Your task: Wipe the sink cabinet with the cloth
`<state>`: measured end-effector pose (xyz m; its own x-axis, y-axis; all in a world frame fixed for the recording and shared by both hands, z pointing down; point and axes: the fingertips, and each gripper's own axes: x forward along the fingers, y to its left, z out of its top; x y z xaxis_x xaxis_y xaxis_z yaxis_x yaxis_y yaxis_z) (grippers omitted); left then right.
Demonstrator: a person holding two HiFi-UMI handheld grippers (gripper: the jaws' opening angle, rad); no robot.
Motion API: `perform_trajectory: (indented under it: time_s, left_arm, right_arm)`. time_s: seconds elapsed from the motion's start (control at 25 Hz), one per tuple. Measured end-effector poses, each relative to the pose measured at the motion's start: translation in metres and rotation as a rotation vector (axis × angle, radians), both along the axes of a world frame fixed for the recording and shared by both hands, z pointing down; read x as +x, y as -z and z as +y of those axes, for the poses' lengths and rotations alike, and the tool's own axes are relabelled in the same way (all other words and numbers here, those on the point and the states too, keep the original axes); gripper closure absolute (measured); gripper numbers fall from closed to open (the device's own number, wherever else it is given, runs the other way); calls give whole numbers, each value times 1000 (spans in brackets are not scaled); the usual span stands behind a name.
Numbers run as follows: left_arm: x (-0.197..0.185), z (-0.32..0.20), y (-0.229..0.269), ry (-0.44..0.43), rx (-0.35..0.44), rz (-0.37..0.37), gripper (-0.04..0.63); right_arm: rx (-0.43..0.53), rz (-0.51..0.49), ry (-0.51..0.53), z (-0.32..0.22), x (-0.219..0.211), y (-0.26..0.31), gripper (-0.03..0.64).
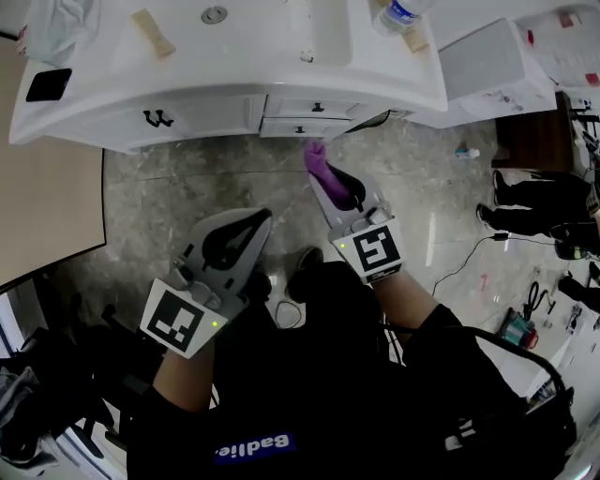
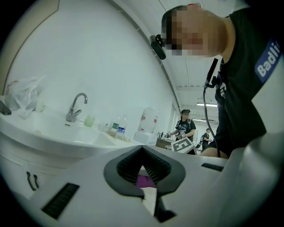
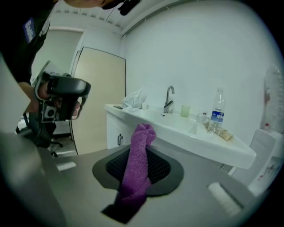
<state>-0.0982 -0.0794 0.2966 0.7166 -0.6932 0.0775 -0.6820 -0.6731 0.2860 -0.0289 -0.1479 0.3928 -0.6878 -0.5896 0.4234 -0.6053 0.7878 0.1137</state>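
Note:
The white sink cabinet point(image 1: 206, 112) runs along the top of the head view, with black handles on its door and drawers. My right gripper point(image 1: 330, 180) is shut on a purple cloth point(image 1: 322, 172), held just below the cabinet's drawer front and apart from it. In the right gripper view the cloth point(image 3: 138, 164) stands up between the pads, with the cabinet point(image 3: 120, 133) beyond it. My left gripper point(image 1: 261, 221) is lower and to the left over the floor, shut with nothing in it. The left gripper view looks along the cabinet point(image 2: 26, 164), with a sliver of purple showing behind its closed pads.
On the countertop are a faucet point(image 3: 169, 98), a water bottle point(image 1: 398, 14), a plastic bag point(image 1: 56, 23) and a black phone point(image 1: 49, 84). A beige panel point(image 1: 47, 187) stands at the left, a white box point(image 1: 492, 66) at the right. A cable point(image 1: 469, 253) crosses the floor.

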Motion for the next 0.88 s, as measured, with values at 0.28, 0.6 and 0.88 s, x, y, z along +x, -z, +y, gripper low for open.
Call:
perform_trajectory:
  time_s: [0.28,0.6,0.88]
  left_arm:
    - [20,-43,-125,-1,23,6,606]
    - [17,-80,-239,-20,99,4,606]
    - [4,-105,-288,1,151,-16,606]
  right_arm:
    - [181,86,-20,-63,-5,-100,541]
    - [356,131,-29,-97,-15,-159,540]
    - [579,337,-24,-122,-29,-173,540]
